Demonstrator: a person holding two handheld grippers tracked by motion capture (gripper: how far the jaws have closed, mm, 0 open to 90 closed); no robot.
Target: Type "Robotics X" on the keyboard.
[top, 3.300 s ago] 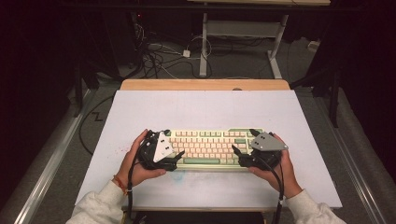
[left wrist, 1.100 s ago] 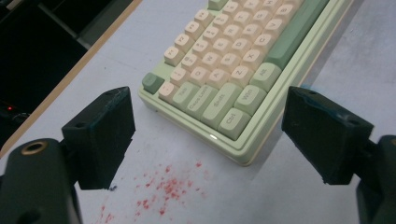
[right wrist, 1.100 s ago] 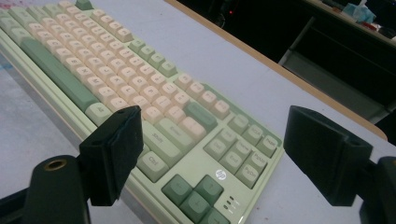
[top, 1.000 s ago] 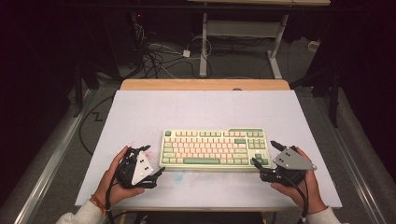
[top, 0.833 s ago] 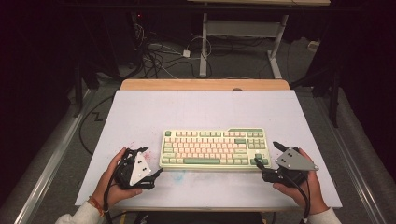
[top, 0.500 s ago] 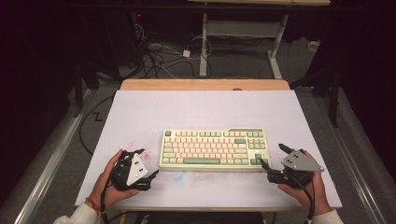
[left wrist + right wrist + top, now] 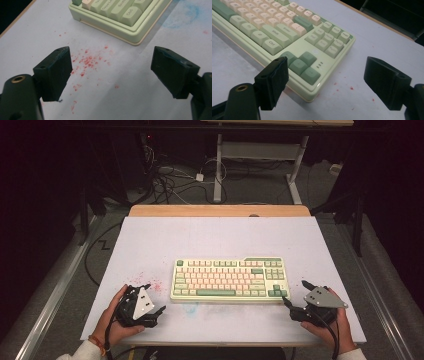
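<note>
Keyboard (image 7: 229,279) lies lengthwise along the desk's near edge between my left gripper (image 7: 146,303) and right gripper (image 7: 295,303); both gape empty, the right probably nearer.

Lab: covered table (image 7: 220,240), floor cable tangle (image 7: 172,180), dark surroundings.

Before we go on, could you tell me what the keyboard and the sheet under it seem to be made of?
The pale green and cream keyboard looks like moulded plastic with a soft satin finish: smooth rounded edges, printed keycaps and a faint sheen along its case. The pale lilac-white sheet covering the table appears matt, perhaps paper or thin board; it shows no glare and has taken up red and blue stains.
</note>
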